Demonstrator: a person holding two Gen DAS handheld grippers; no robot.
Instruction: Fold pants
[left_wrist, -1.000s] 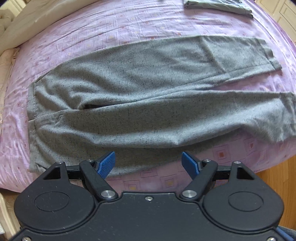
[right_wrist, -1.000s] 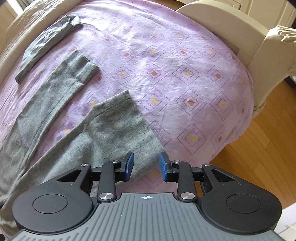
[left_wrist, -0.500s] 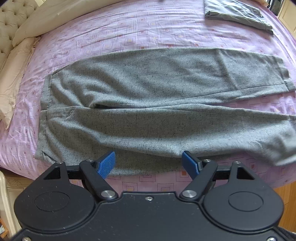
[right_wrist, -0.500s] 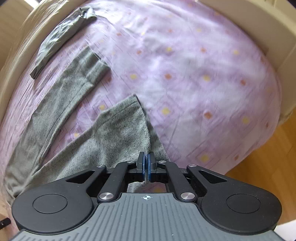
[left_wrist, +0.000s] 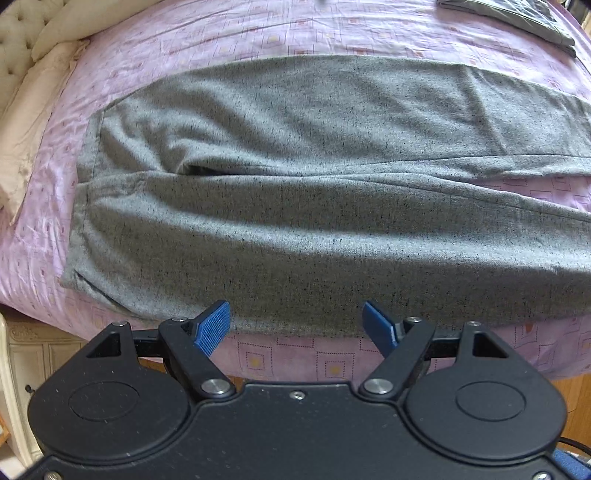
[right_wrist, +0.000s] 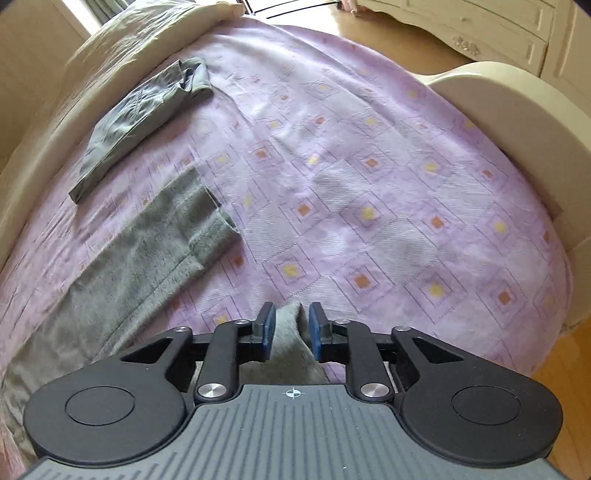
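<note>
Left jaws: left gripper (left_wrist: 296, 325) spread wide, nothing between the pads, poised over the near long edge of the speckled grey knit pants (left_wrist: 295, 206).
Pants: laid flat across the lilac diamond-patterned bedsheet (right_wrist: 369, 184), waistband left, legs running right.
Right jaws: right gripper (right_wrist: 291, 325) opening, grey near-leg hem fabric between the pads.
Beyond: dark grey folded garment (right_wrist: 140, 118).

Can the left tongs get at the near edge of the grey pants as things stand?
Probably yes: the left tongs stand open just above the near edge of the grey pants, and nothing lies between them on the purple bedsheet.
</note>
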